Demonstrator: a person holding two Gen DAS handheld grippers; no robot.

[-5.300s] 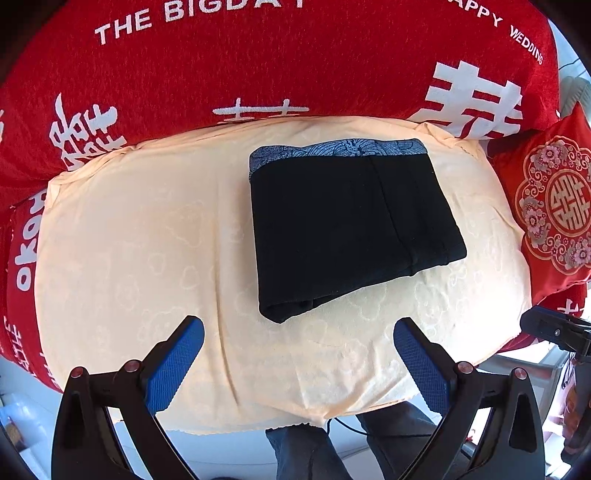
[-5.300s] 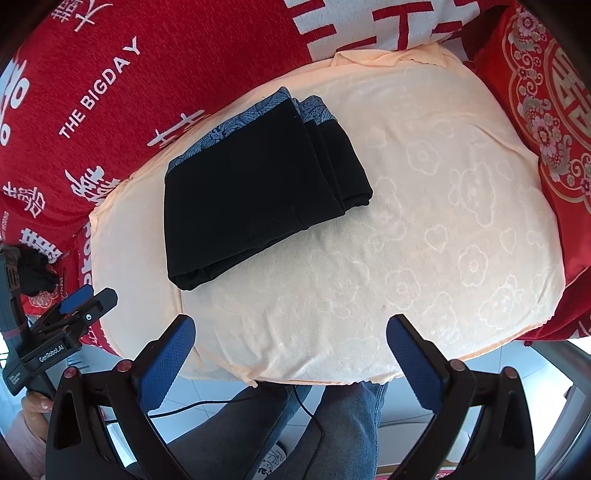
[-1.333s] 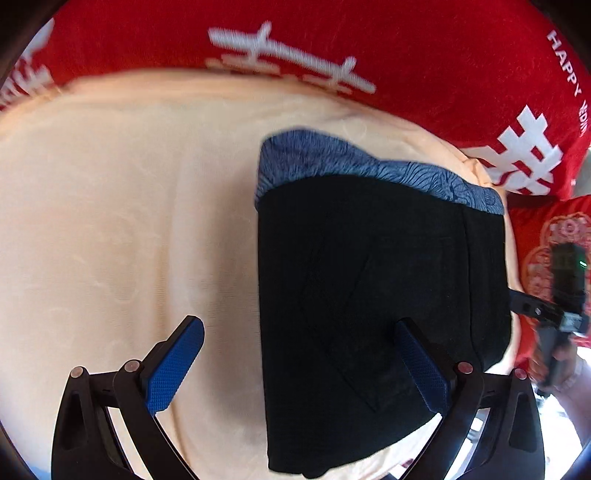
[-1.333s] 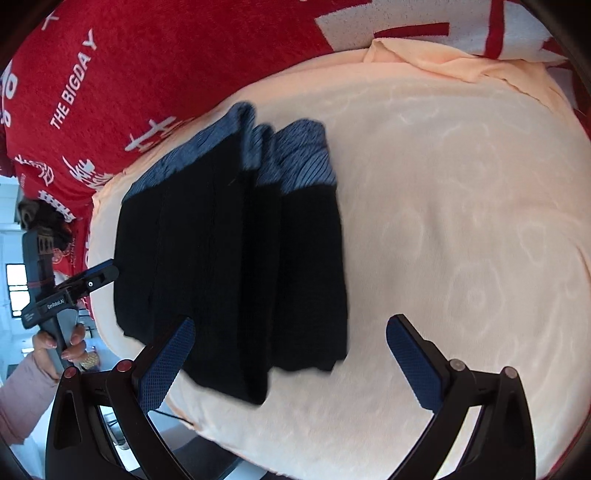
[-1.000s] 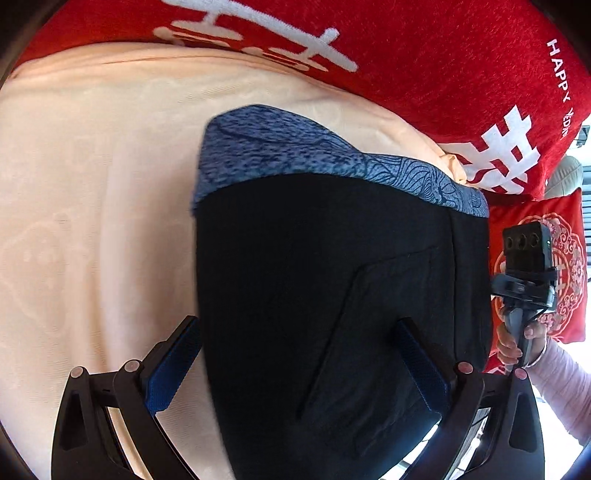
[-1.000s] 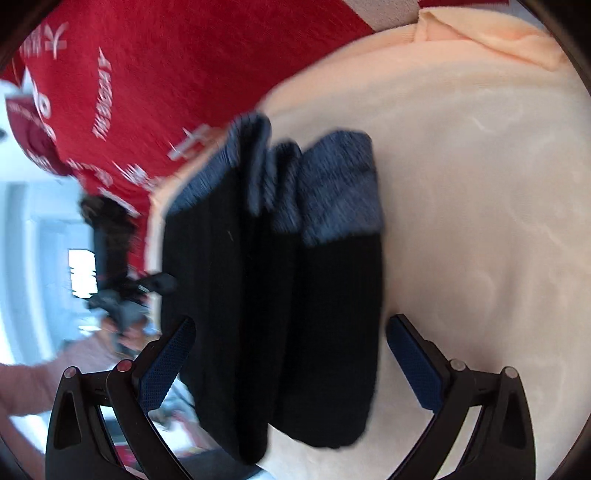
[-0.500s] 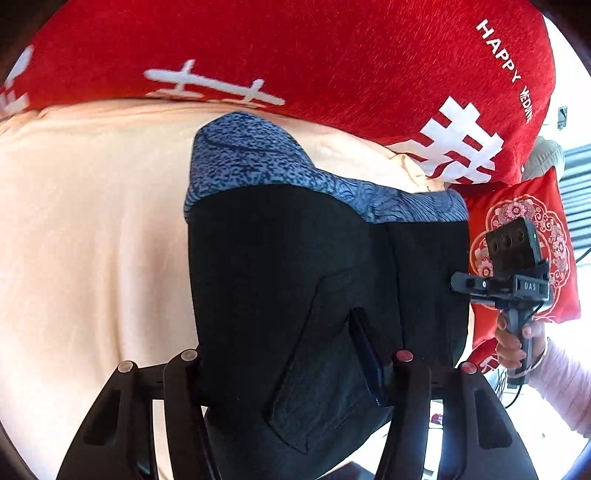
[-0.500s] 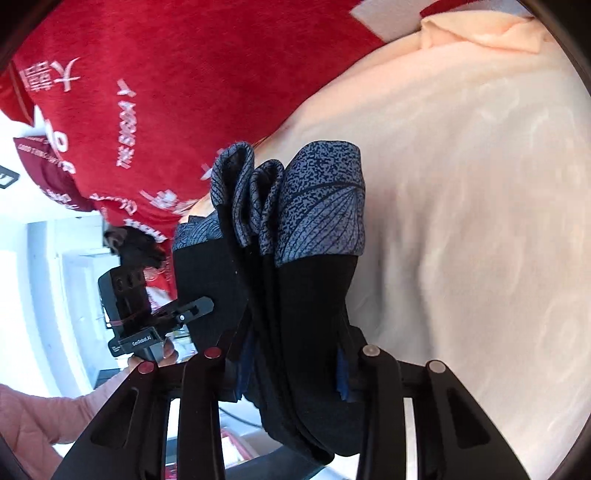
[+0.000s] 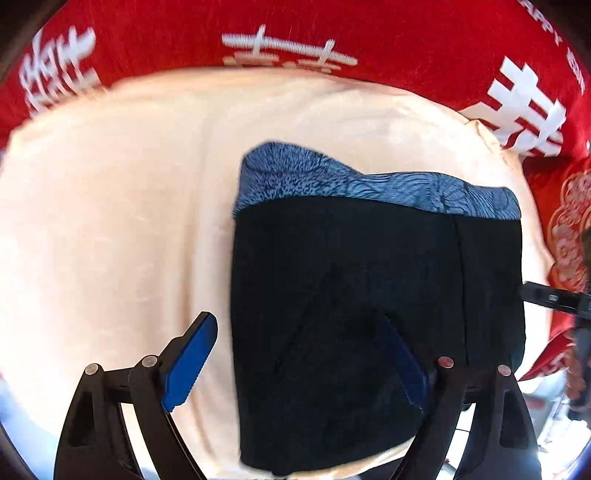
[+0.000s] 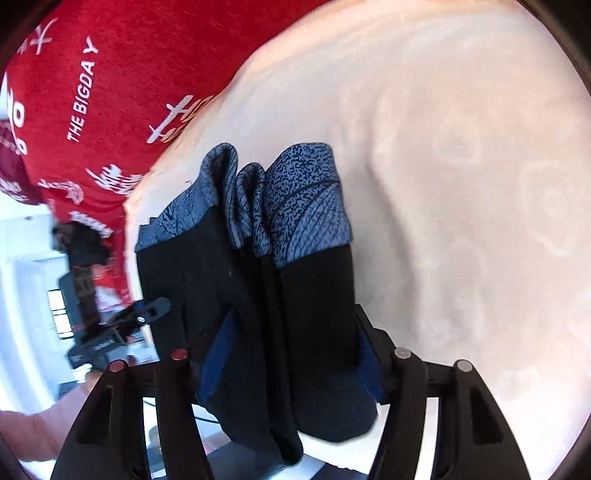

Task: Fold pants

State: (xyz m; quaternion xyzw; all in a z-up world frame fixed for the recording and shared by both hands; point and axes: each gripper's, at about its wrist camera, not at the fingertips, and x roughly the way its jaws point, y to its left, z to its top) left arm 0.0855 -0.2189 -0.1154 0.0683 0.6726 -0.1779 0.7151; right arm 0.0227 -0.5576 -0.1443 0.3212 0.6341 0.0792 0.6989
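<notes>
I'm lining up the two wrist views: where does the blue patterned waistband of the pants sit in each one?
Left wrist view: the waistband runs across the far edge of the black pants, right of centre.
Right wrist view: the waistband is bunched in folds at centre, above the right hand-held gripper.
Shared landmark: the red blanket with white lettering.

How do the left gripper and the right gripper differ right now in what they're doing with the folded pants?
The left gripper stands wide, both blue pads bare, one beside the folded pants and one over them; the right gripper stands narrower, with the stacked edge of the pants between its fingers. The left looks down on the flat top panel; the right faces the layered side. Both are opening, and both have black fingers with blue pads.
</notes>
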